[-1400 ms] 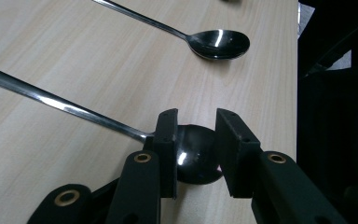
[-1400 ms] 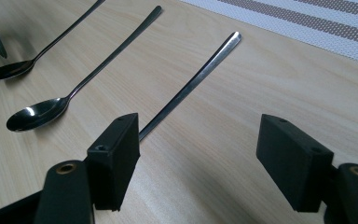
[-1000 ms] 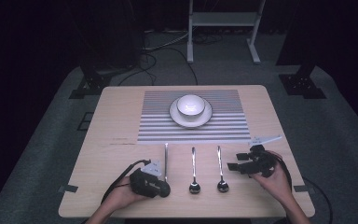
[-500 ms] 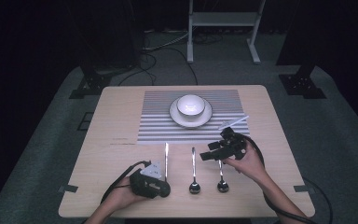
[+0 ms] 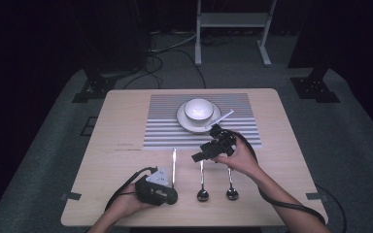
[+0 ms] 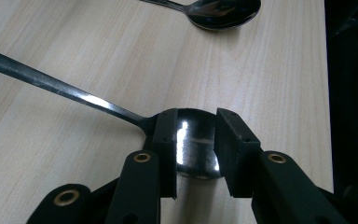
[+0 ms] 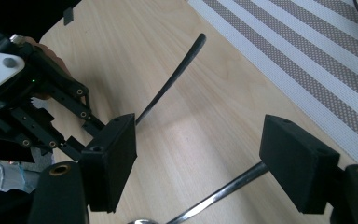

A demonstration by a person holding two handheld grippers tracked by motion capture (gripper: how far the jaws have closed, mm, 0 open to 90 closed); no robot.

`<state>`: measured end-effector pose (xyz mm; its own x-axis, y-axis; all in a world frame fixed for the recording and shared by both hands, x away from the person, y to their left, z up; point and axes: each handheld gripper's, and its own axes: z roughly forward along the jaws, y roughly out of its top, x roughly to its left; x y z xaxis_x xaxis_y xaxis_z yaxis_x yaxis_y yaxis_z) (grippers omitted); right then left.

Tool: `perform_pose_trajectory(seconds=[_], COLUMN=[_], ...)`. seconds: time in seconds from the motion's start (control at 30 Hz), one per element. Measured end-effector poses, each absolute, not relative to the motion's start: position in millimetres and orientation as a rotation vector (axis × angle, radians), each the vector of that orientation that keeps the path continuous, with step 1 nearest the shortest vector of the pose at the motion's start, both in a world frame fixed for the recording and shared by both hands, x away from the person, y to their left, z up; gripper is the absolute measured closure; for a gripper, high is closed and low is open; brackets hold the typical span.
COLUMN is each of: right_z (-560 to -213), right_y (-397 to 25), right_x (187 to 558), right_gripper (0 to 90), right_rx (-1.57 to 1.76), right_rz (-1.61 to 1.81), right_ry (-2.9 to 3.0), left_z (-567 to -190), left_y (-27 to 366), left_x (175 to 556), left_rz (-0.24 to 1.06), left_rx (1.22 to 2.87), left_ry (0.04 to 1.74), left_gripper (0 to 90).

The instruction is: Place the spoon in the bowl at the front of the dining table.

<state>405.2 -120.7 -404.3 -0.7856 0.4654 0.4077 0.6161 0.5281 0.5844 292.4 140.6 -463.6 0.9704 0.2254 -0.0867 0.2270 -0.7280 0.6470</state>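
Three metal spoons lie side by side on the wooden table (image 5: pixel 126 116), handles pointing at the striped placemat (image 5: pixel 165 128). My left gripper (image 5: pixel 167 194) rests at the front. Its jaws are closed on the bowl of the left spoon (image 6: pixel 196 140), whose handle (image 5: pixel 173 165) runs away from it. My right gripper (image 5: pixel 205 151) hovers open over the handle of the middle spoon (image 5: pixel 202 182). That handle (image 7: pixel 214 196) passes low between the wide-apart jaws of the right gripper (image 7: pixel 200 144). The right spoon (image 5: pixel 231 184) lies untouched.
A white cup (image 5: pixel 198 109) stands on a saucer (image 5: pixel 182 119) at the placemat's far middle, just beyond the right hand. A metal stand and cables sit on the floor behind the table.
The right gripper has swung from the table's right side leftward and toward the placemat, ending over the middle spoon's handle. The left gripper has stayed on its spoon.
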Motion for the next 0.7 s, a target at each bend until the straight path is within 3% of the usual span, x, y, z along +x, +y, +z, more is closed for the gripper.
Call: perform_pose_trajectory(seconds=[0.7], right_z=[-407], right_y=[-81], right_x=[426], right_gripper=[25.9], right_rx=[-0.874], right_rz=[-1.016], right_ry=[-2.565], left_z=[-464], left_y=[141], left_x=[293], left_rz=[-0.001], left_rx=[2.408], left_ry=[0.311], left_gripper=[69.6])
